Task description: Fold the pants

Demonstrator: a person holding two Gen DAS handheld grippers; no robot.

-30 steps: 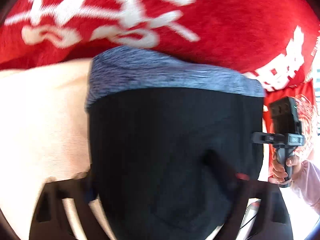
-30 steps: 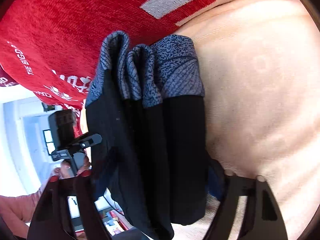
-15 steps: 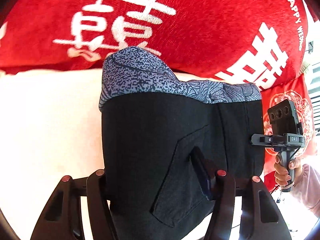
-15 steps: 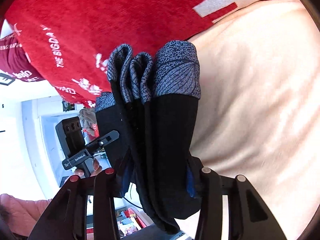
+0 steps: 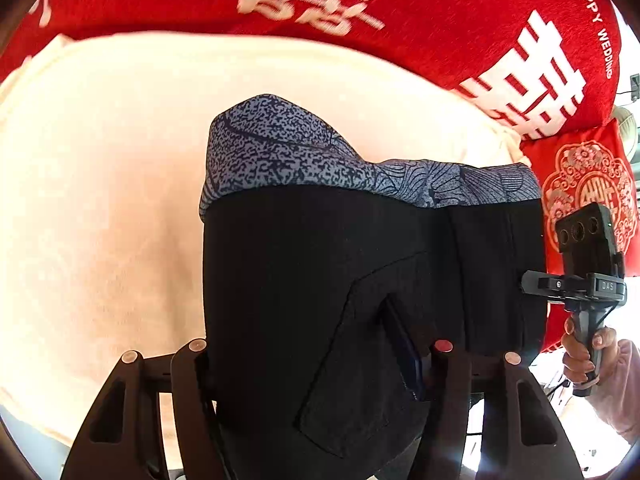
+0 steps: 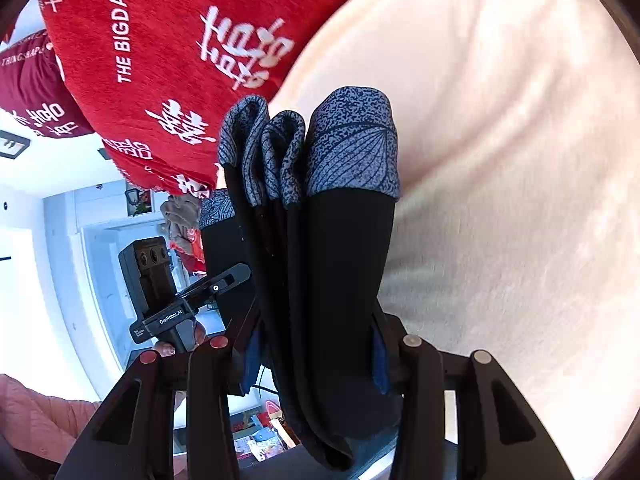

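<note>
The pants (image 5: 312,280) are black with a blue-grey patterned waistband and are folded into several layers. They hang in the air above a cream bed cover (image 5: 100,200), waistband away from me. My left gripper (image 5: 316,364) is shut on one side of the folded stack. My right gripper (image 6: 316,356) is shut on the other side, where the layered waistband folds (image 6: 312,148) show edge-on. Each gripper shows in the other's view: the right one (image 5: 580,280) at the pants' right edge, the left one (image 6: 168,300) at their left.
A red blanket with white characters (image 5: 440,20) lies at the far side of the cream cover. It also shows in the right wrist view (image 6: 160,60). A red patterned cushion (image 5: 588,184) sits at the right. A bright white room (image 6: 60,260) lies beyond the bed.
Both grippers have moved back from the red blanket with the pants held between them. More of the cream cover now shows beyond the waistband.
</note>
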